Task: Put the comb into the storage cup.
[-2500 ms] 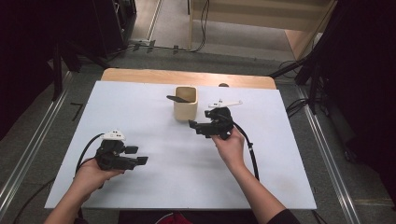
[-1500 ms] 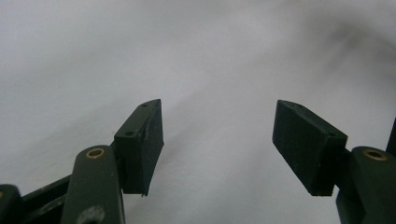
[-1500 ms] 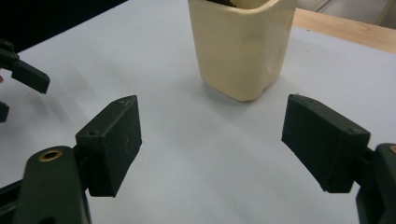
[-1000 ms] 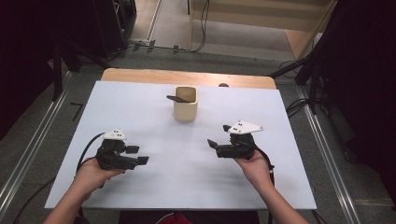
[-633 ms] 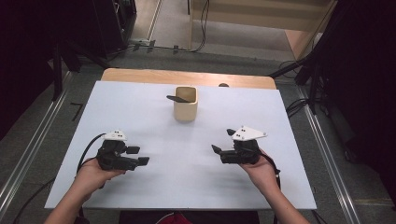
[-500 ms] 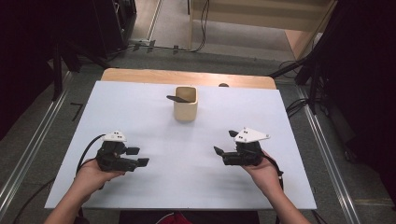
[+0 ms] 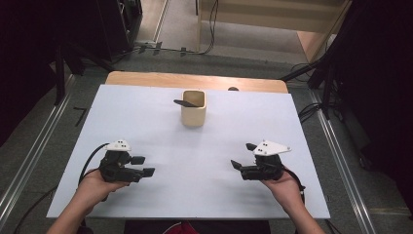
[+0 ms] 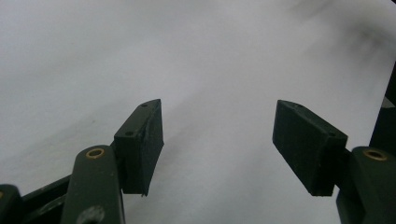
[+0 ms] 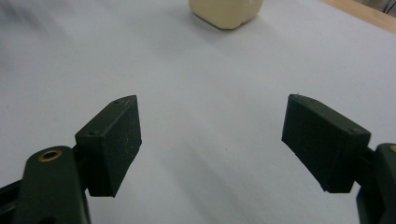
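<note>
Since the earlier pictures, the right black gripper (image 7: 243, 157) has come away from the cream square cup (image 7: 194, 108) and back to the near right part of the white table top (image 7: 146, 112), close to the person's body. It now sits low over the white top, held in the person's right hand (image 7: 285, 184). Its jaws are wide apart and hold nothing, and in the right gripper view you can see bare white between them, with the bottom of the cream cup (image 9: 226, 10) far ahead

The left black gripper (image 7: 144, 165) has stayed at the near left of the table top, in the left hand (image 7: 92, 183). Its jaws are wide apart too, with nothing in them

The cream cup stands upright near the far middle of the table, well apart from both grippers. A dark flat tool (image 7: 184, 103) leans in it and sticks out over the left rim
</note>
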Demonstrator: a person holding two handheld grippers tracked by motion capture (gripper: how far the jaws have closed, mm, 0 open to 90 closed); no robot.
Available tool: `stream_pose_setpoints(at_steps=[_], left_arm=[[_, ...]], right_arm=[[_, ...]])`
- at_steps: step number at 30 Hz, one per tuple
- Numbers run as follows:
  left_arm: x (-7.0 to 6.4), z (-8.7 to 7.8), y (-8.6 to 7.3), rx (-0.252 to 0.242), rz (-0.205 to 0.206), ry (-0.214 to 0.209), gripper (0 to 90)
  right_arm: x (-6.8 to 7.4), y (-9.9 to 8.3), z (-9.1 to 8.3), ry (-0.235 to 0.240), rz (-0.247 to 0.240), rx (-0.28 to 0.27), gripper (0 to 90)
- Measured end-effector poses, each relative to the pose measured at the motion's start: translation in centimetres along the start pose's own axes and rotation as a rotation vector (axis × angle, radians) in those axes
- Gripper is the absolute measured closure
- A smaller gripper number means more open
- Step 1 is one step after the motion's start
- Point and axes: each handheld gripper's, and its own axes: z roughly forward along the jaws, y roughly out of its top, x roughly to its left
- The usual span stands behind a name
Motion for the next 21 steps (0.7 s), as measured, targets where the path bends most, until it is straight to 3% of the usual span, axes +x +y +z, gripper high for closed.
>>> stream_pose_setpoints(at_steps=[21], left_arm=[[-0.1,-0.4,-0.9,0.005,0.006,0.000,34.6]], right_arm=[[-1.2,-3.0,-2.6,-0.042,0.014,0.020,18.3]])
